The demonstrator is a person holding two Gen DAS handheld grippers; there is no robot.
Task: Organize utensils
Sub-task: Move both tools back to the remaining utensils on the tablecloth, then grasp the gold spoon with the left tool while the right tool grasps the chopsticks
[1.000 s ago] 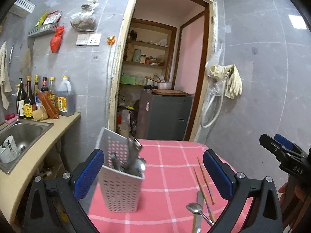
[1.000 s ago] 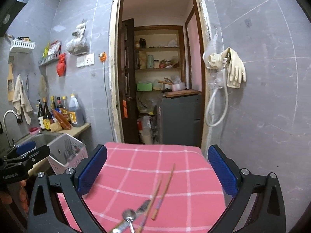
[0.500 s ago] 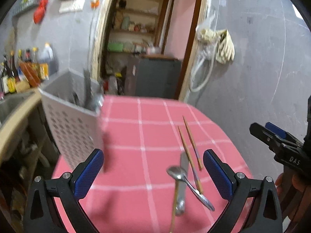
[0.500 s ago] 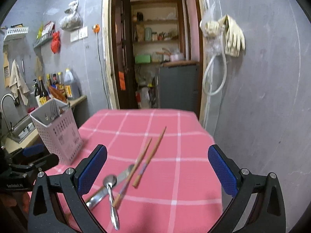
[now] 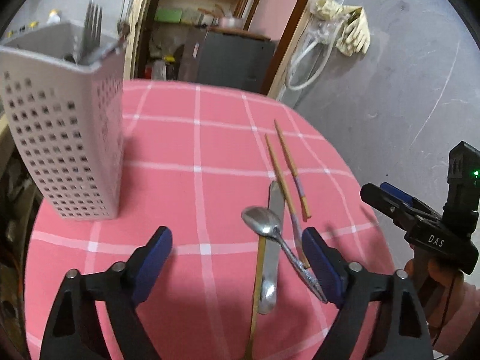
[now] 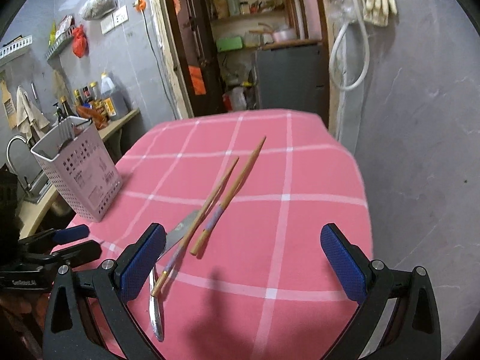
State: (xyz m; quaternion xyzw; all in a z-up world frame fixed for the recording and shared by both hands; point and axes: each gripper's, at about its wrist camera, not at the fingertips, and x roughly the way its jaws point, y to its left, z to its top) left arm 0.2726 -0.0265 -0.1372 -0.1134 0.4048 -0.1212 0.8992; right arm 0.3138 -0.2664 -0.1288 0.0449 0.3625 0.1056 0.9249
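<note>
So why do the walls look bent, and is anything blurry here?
Both views are fisheye, so the doorframe and walls bow outward with dark corners. Left wrist view: the utensil holder is softly smeared. Right wrist view: sharper, with a dark shadow on the tablecloth near the bottom.

Home kitchen: sink (image 6: 18, 162), sauce bottles (image 6: 99, 99), pantry shelves (image 6: 249, 15) beyond.
</note>
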